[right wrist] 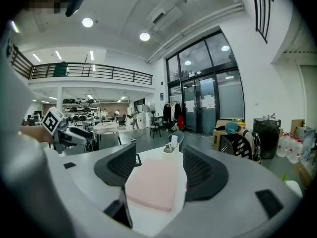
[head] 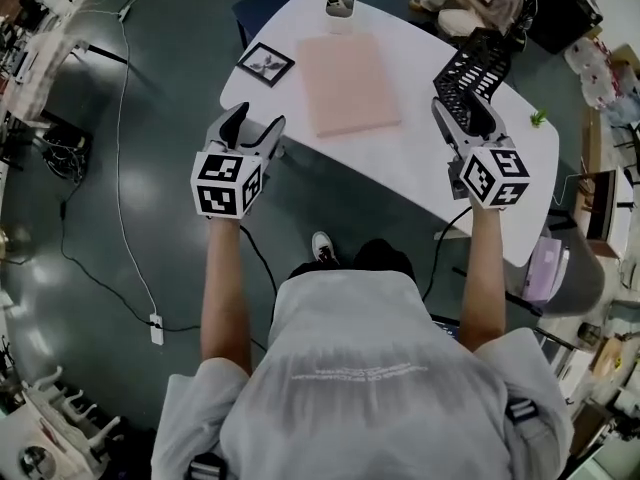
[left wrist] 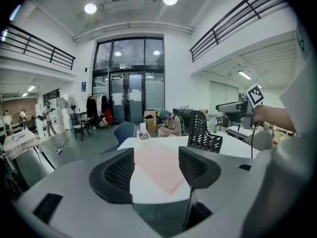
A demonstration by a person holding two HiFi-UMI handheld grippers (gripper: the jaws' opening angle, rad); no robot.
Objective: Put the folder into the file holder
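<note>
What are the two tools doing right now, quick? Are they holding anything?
Left tool: open, holding nothing.
Right tool: open, holding nothing; the pink folder lies flat on the table, away from both.

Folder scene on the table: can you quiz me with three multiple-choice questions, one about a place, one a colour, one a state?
1. Where is the folder?
A on the floor
B flat on the table
C on a chair

2. What colour is the file holder?
A black
B white
C red

3. The left tongs and right tongs are:
A open and empty
B shut on the folder
C shut on a cup

Answers:
1 B: it lies flat mid-table.
2 A: its mesh is black.
3 A: both gripper views show jaws apart, gripping nothing.
</note>
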